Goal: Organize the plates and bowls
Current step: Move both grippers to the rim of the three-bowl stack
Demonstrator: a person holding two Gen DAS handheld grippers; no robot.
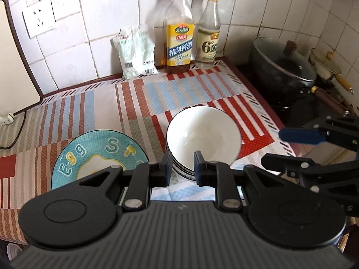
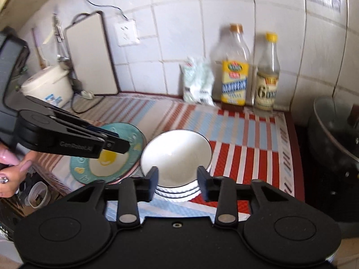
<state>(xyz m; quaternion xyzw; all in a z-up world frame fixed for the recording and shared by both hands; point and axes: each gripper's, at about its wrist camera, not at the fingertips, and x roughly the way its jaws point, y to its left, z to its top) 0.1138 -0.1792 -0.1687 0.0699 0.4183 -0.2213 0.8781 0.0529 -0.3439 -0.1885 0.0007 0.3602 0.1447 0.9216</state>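
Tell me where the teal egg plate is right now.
The teal egg plate lies flat on the striped mat, just left of the stacked white bowls; in the right wrist view it sits partly under the left gripper.

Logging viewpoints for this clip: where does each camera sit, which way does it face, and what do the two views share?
Left wrist: on the left gripper, facing the tiled back wall over the stacked white bowls; the right gripper enters from the right.
Right wrist: on the right gripper, facing the same wall; the left gripper and a hand show at left.
Shared: bowls, egg plate, two bottles.
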